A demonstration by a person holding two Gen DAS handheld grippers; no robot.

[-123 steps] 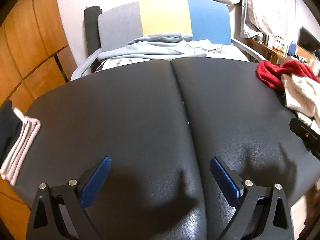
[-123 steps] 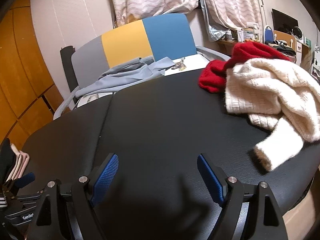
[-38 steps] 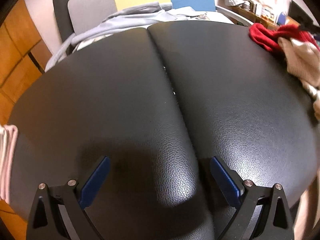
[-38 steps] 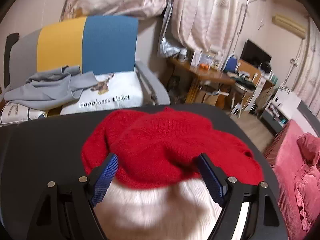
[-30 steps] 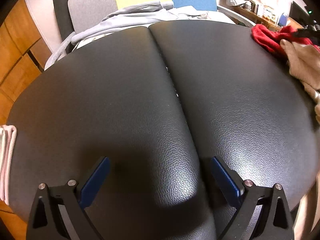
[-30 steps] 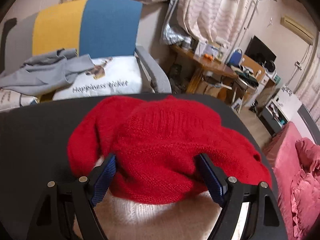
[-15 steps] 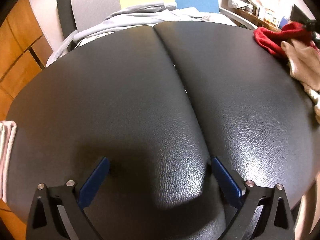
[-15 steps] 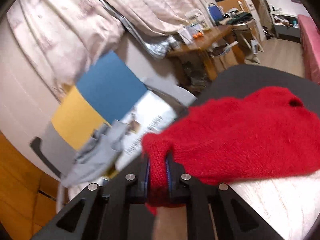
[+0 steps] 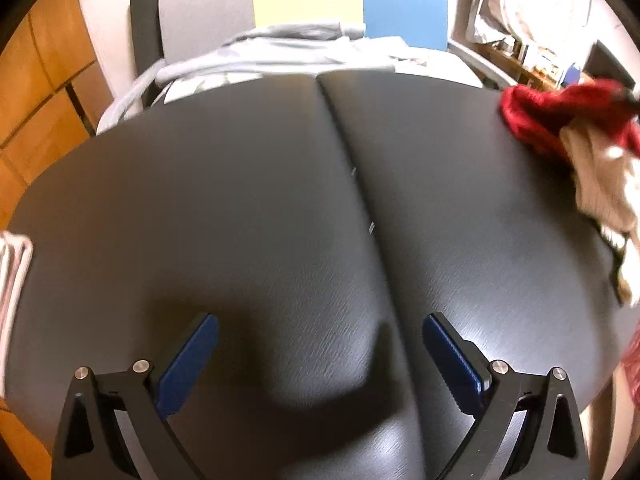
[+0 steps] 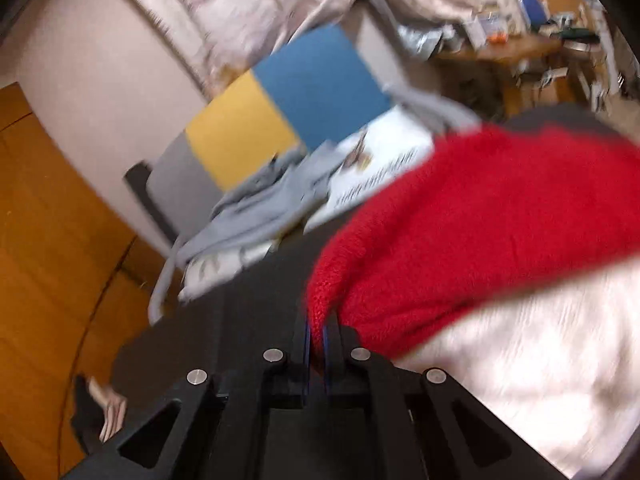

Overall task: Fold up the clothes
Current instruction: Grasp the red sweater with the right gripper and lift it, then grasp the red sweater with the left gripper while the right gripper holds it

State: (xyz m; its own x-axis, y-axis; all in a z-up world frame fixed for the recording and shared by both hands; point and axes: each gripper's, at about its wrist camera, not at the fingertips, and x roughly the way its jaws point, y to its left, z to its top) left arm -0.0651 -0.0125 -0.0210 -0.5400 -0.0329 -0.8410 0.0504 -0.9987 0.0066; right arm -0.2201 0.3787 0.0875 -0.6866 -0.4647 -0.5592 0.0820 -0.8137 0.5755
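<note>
1. The red sweater point(image 10: 480, 232) is a chunky, loose knit with a ribbed, rolled edge. It lies on the black table point(image 9: 260, 200) at its right end, partly over a cream knit garment point(image 10: 540, 352) (soft and finely ribbed, heavily blurred in the right wrist view).
2. The right gripper point(image 10: 316, 332) is pressed together on the sweater's rolled edge, with red yarn squeezed between its blue pads.
3. The left gripper point(image 9: 320, 352) is spread wide above the bare table and holds nothing. Its blue pads point(image 9: 188, 360) are ridged.
4. The table top is padded black leatherette with a fine grain, and a seam runs down its middle.
5. In the left wrist view the sweater and cream garment sit at the far right, cut off by the frame edge.
6. A stack of pale folded cloth point(image 9: 12, 264) shows at the table's left edge, mostly out of frame.
7. Behind the table stands a chair point(image 9: 400, 0) with grey, yellow and blue panels. A grey garment point(image 10: 256, 220) is draped over its seat, possibly a hoodie, though motion blur hides the detail.
</note>
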